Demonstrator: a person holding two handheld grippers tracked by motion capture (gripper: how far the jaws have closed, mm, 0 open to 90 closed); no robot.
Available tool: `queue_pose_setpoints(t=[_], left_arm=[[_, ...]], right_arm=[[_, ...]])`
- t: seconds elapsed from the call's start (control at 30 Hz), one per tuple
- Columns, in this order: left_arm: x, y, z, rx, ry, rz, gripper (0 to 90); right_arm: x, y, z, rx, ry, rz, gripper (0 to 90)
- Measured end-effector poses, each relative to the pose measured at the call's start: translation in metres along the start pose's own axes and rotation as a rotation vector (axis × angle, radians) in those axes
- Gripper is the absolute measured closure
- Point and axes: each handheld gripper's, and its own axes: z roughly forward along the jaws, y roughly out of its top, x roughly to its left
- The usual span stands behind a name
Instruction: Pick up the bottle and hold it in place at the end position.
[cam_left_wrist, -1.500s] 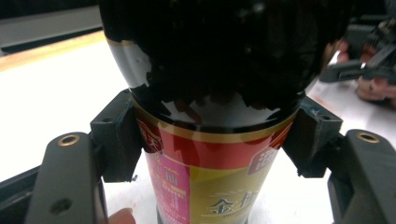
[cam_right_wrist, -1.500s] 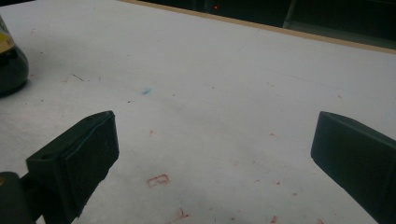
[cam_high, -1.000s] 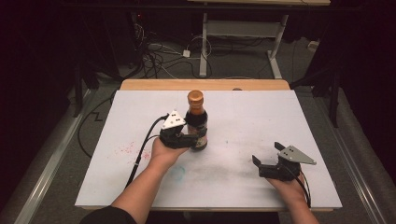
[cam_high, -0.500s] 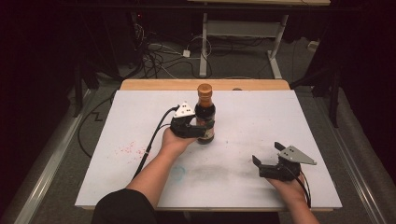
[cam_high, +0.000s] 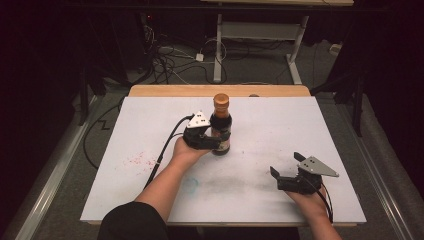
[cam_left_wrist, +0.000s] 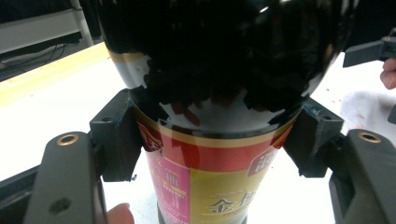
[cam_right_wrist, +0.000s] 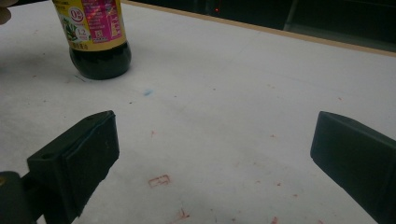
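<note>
A dark sauce bottle (cam_high: 220, 127) with an orange cap and a red and yellow label stands upright on the white table top (cam_high: 280, 130), near the middle. My left gripper (cam_high: 216, 141) is shut on its body from the left; in the left gripper view both pads (cam_left_wrist: 116, 137) press against the bottle (cam_left_wrist: 219, 116) just above the label. My right gripper (cam_high: 284, 167) rests near the front right of the table, open, with nothing between its fingers (cam_right_wrist: 77, 161). The bottle's base (cam_right_wrist: 98, 51) shows at the upper left of the right gripper view.
The table's wooden far edge (cam_high: 220, 90) runs behind the bottle. Faint red marks (cam_high: 137, 161) and a blue smudge (cam_high: 190, 185) stain the white top. Cables and a desk frame (cam_high: 220, 45) lie on the floor beyond the table.
My left gripper has carried the bottle to the right and slightly away from the person, then stopped. The right gripper has kept still.
</note>
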Motion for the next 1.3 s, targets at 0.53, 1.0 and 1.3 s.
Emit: queue_pose_setpoints(t=[0.53, 1.0, 1.3], left_arm=[[-0.005, -0.004, 0.000, -0.026, 0.026, -0.034, 27.2], [-0.009, -0.002, 0.000, -0.011, 0.046, -0.069, 26.4], [-0.009, -0.001, -0.002, 0.000, 0.055, -0.084, 26.4]], right_arm=[[0.000, 0.002, 0.001, 0.011, -0.012, 0.009, 1.8], [0.000, 0.039, 0.016, -0.001, 0.012, 0.027, 8.0], [0.003, 0.066, 0.029, -0.037, 0.040, 0.029, 24.3]])
